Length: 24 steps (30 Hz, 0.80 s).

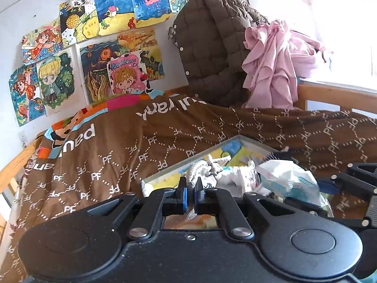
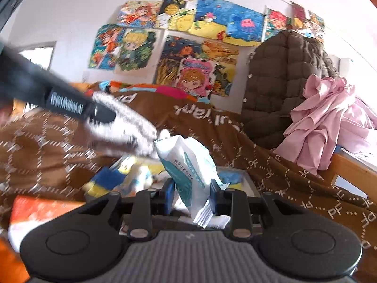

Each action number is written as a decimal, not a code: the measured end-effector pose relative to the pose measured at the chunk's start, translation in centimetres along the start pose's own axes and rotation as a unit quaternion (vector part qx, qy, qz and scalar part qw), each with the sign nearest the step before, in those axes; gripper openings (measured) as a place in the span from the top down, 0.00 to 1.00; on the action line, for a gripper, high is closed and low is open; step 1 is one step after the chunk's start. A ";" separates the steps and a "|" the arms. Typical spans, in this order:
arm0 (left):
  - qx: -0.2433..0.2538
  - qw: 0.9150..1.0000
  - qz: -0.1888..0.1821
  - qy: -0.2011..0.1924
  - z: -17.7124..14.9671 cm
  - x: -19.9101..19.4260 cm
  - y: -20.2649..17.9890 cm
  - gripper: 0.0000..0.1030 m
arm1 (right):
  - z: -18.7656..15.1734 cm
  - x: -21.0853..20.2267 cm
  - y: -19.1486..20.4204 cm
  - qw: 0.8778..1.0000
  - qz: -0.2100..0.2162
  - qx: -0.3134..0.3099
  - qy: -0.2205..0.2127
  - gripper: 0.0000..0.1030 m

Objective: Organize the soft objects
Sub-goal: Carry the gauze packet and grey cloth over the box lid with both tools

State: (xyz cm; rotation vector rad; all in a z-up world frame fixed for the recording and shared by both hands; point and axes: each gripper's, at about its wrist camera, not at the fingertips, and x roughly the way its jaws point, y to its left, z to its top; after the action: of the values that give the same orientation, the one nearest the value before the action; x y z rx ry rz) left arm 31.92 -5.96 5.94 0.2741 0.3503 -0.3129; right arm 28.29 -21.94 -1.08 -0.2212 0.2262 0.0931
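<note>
My left gripper (image 1: 190, 189) is shut on a grey-and-white knitted soft item (image 1: 199, 172) and holds it above a shallow tray (image 1: 165, 168) on the bed. My right gripper (image 2: 190, 194) is shut on a white-and-teal soft packet (image 2: 188, 165), held upright over the same tray (image 2: 249, 181). The packet also shows at the right of the left wrist view (image 1: 287, 176). The left gripper, blurred, crosses the left of the right wrist view (image 2: 77, 107) with the white knitted item (image 2: 127, 127) trailing from it. The tray holds blue and yellow soft things (image 2: 106, 181).
A brown PF-patterned blanket (image 1: 106, 160) covers the bed. A brown quilted jacket (image 1: 212, 54) and a pink cloth (image 1: 273, 70) hang over the wooden bed rail (image 1: 329, 94) at the back right. Drawings (image 1: 94, 54) cover the wall. An orange-white item (image 2: 35, 212) lies at lower left.
</note>
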 end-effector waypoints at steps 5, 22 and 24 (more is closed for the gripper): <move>-0.023 1.000 -0.009 -0.007 0.7 4.7 -0.3 0.96 | 0.0 4.1 -2.4 1.000 -0.018 0.010 0.010 0.67; -0.097 0.994 -0.049 -0.026 -1.1 17.5 -2.1 0.95 | -3.0 11.2 -7.5 0.976 -0.018 0.198 0.084 0.67; -0.102 0.993 -0.048 -0.020 -1.7 18.0 -2.0 0.96 | -3.0 11.1 -7.0 0.979 -0.018 0.190 0.076 0.66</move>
State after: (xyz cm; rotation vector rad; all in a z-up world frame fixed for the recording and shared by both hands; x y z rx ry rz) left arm 46.78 -11.82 -2.75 0.0500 0.3530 -0.3730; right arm 39.24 -28.71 -5.02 0.1492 0.3866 -0.0037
